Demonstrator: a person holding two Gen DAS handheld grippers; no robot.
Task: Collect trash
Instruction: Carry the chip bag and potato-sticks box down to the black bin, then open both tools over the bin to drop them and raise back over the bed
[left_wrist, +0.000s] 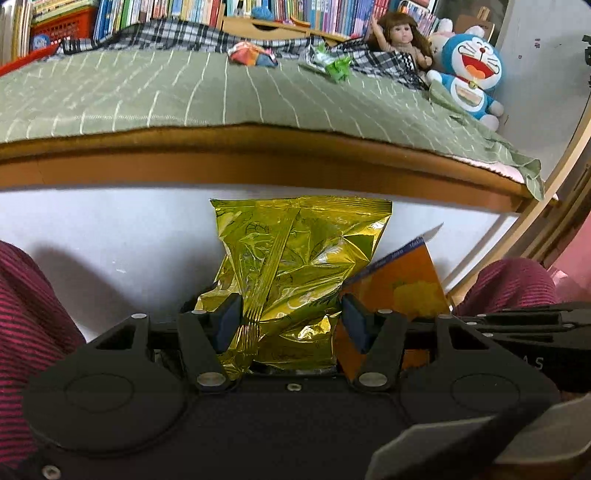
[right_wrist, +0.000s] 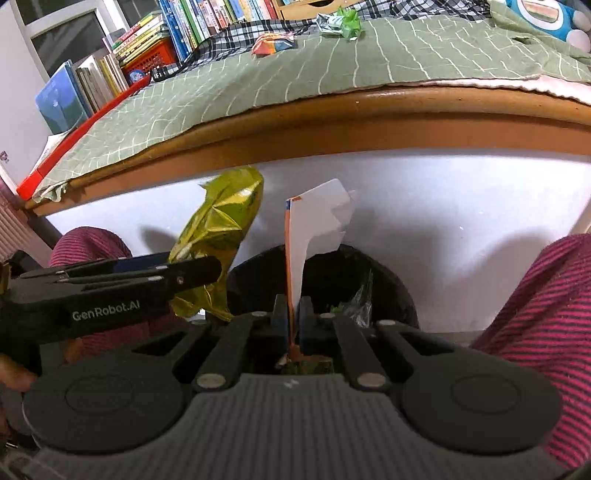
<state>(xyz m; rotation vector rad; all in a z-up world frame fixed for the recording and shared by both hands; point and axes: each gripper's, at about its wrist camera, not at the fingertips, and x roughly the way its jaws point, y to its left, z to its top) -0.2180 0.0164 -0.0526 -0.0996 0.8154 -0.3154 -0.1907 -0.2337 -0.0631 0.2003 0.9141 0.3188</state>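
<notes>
1. Our left claw (left_wrist: 291, 317) pinches the gold snack bag (left_wrist: 295, 266) across its lower half, pads dug into the crinkled foil, so the bag stands upright above the jaws.
2. Our right claw (right_wrist: 291, 321) is pressed together on the thin orange-and-white wrapper (right_wrist: 314, 225), held edge-on so it sticks straight up.
3. Just below and ahead of the right claw sits the black trash bin (right_wrist: 391, 280), with clear plastic and green scraps already inside. We judge both pieces are held over or near its mouth so that letting go would drop them in.
4. Our knees in striped red trousers (right_wrist: 546, 314) flank the bin on both sides.
5. Beyond the white panel is the bed (left_wrist: 258, 140), where more trash waits on the green cover: a crumpled orange-and-blue wrapper (left_wrist: 251, 53) and a green-and-silver wrapper (left_wrist: 328, 61).
6. At the far corner of the bed, a doll (left_wrist: 400, 37) and a blue plush toy (left_wrist: 469, 70) rest well apart from the litter.
</notes>
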